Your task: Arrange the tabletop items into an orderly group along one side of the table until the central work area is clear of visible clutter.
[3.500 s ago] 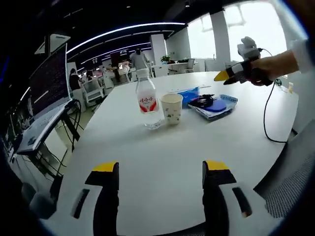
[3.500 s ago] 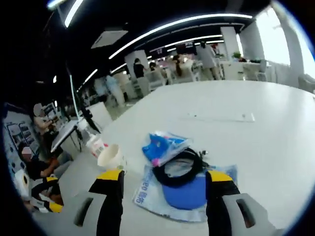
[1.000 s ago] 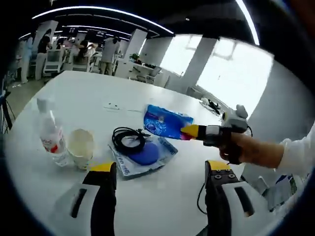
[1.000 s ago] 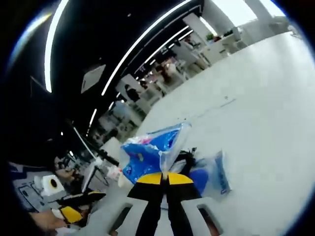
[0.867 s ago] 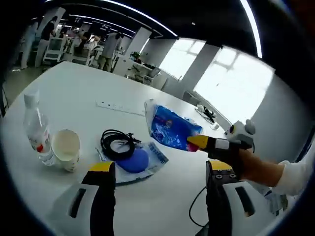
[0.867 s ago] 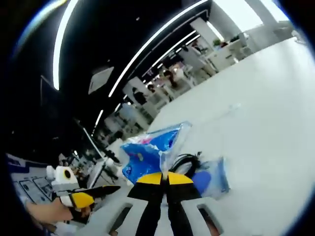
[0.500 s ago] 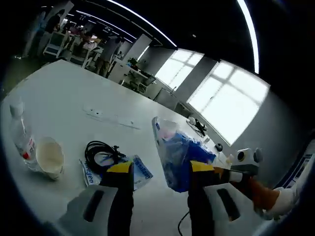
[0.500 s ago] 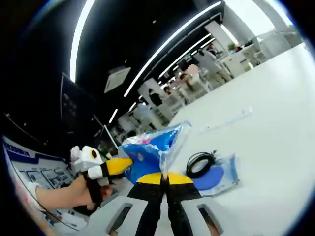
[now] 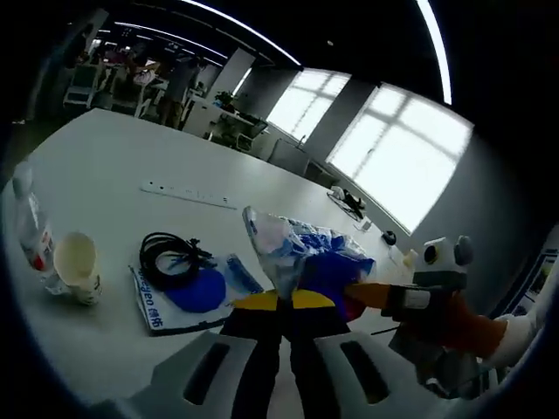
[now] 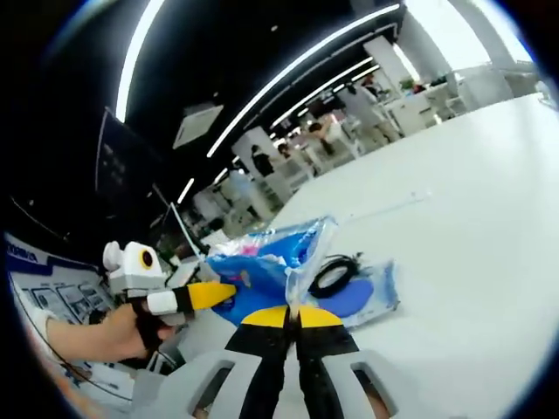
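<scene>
Both grippers, left (image 9: 292, 301) & right (image 10: 292, 316), are pinching the blue plastic bag (image 9: 306, 257) closed-jawed, holding it above the table (image 10: 472, 209); risk: hands pulling apart are tearing the thin film or slipping it loose.

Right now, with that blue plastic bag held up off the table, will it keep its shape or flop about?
The blue plastic bag looks crumpled and thin, so it probably flops. Both the right tool and the left tool pinch it, so it likely sags between them. It seems light.
</scene>
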`<action>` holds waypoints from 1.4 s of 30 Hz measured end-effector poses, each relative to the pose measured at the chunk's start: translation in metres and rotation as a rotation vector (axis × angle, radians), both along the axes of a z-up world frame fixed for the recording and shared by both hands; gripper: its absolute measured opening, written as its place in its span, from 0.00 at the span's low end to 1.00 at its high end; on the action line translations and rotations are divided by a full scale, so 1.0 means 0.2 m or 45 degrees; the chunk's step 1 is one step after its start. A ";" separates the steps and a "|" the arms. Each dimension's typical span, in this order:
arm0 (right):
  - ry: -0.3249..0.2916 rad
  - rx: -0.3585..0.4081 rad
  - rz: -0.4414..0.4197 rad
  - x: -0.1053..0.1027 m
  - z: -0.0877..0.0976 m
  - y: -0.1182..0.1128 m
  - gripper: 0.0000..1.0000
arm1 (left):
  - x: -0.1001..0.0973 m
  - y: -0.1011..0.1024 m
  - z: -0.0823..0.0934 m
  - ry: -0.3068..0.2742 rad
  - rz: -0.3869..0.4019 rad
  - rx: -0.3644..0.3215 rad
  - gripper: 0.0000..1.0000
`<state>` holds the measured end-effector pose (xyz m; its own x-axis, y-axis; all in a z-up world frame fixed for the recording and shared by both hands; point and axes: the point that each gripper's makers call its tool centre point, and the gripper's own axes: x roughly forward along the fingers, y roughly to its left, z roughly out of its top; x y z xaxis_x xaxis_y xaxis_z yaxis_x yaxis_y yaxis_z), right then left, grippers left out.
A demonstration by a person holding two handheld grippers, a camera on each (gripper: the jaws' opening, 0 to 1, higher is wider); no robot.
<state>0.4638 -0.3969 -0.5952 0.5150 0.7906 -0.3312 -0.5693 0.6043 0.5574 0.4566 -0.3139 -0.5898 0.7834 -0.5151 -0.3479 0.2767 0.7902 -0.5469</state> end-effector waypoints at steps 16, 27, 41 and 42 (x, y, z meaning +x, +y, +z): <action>0.001 -0.098 -0.185 0.20 -0.08 -0.48 0.00 | 0.18 -0.46 -0.14 0.033 -0.143 0.139 0.00; -0.005 -0.162 -0.130 0.43 -0.22 -0.55 0.00 | 0.39 -0.52 -0.34 0.169 -0.168 0.255 0.06; 0.063 -0.226 -0.053 0.63 -0.54 -0.55 0.00 | 0.58 -0.48 -0.63 0.416 -0.081 0.267 0.07; 0.080 -0.214 -0.061 0.64 -0.56 -0.56 0.00 | 0.60 -0.47 -0.64 0.414 -0.066 0.269 0.05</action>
